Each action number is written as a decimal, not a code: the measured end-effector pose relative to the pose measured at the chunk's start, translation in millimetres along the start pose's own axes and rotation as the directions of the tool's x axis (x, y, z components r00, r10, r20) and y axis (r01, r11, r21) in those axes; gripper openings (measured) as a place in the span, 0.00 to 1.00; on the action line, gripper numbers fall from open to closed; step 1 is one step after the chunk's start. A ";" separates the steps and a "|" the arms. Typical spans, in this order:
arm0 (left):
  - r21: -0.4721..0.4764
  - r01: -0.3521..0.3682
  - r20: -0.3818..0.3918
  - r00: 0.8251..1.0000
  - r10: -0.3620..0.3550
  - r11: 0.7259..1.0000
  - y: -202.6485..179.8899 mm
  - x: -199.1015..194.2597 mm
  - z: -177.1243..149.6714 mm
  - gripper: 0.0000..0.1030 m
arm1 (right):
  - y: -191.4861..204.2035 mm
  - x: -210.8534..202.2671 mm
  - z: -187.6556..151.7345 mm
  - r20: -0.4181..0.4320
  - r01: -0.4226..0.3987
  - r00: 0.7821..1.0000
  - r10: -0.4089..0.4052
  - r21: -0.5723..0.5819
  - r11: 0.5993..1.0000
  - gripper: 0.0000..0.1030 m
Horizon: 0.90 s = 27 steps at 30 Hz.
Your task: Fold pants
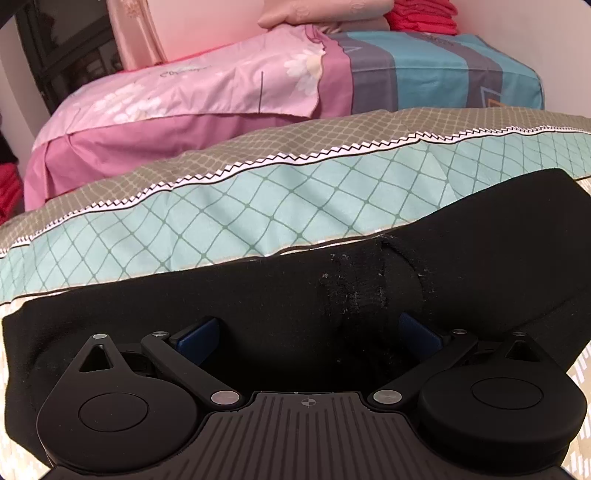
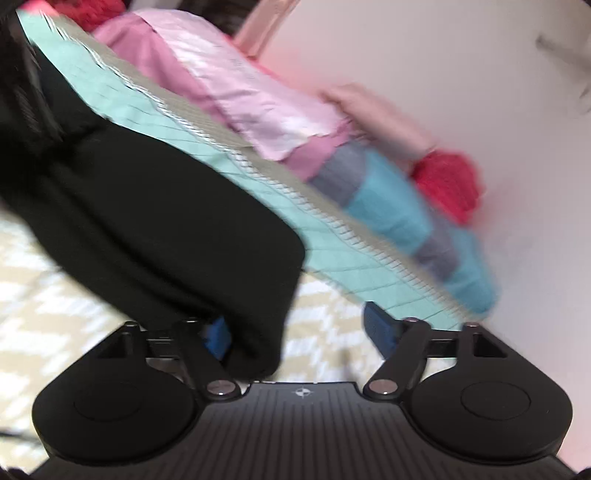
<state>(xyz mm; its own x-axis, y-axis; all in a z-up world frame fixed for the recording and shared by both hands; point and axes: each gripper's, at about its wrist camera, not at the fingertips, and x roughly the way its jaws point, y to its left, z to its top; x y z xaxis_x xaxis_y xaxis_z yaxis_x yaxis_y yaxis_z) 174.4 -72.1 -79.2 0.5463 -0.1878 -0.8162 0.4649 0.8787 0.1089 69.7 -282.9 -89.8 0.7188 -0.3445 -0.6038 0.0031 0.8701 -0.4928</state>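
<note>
Bedding fills the room ahead: a bed (image 1: 517, 376) with a beige-and-white zigzag sheet, and on it a mint quilt (image 1: 229, 206) with a diamond grid and a grey-brown border. Beyond the quilt lies a pink floral cover (image 1: 192, 92), then a blue-and-grey striped one (image 1: 436, 74), with a red pile (image 1: 421, 16) against the pale wall.

Black pants (image 1: 369, 258) lie across the near part of the bed, half on the zigzag sheet and half over the quilt's edge. In the left view they stretch side to side as a long band, with a linty, puckered seam near the middle. In the blurred right view a squared end of the cloth (image 2: 207, 236) lies flat, and a lower fold of it hangs toward the camera.

Left gripper (image 1: 306, 332): its blue pads stand wide apart, low over the black cloth, and nothing is pinched between them. Right gripper (image 2: 299, 328): its jaws are also spread wide; the left pad (image 2: 218, 338) is partly hidden behind the hanging fold, the other is clear over the sheet, so the cloth does not look clamped.

Judging by the doubled thickness and the squared end, the pants seem folded lengthwise, perhaps once more. Neither gripper holds them now. What likely remains is a final fold across, or smoothing; the pictures cannot settle which.
</note>
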 end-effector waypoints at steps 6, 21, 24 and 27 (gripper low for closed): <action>0.001 0.028 -0.029 0.999 -0.028 1.000 4.7 2.0 4.8 1.00 | -51.4 -57.2 -12.7 0.033 -0.183 0.983 0.183 0.343 0.921 0.86; -0.056 0.091 0.065 0.994 -0.087 0.994 33.9 -49.1 5.7 1.00 | -52.5 6.9 8.5 -0.062 -0.174 0.957 0.285 0.661 0.730 0.82; -0.113 0.089 0.103 0.992 -0.077 0.990 55.8 -67.3 -1.6 1.00 | -50.7 -5.4 19.5 -0.074 -0.118 0.975 0.209 0.624 0.772 0.82; -0.175 0.036 0.096 0.995 -0.020 0.984 80.4 -72.7 -13.6 1.00 | -39.4 -6.8 41.4 -0.028 -0.126 0.985 0.172 0.565 0.815 0.85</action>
<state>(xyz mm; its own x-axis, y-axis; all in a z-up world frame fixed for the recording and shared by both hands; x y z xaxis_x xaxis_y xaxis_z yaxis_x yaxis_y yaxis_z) 162.6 18.2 -18.8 0.6013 -0.2462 -0.7602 0.3555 0.9344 -0.0215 93.5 -300.2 -40.3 0.6887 -0.1997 -0.6971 0.3047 0.9520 0.0284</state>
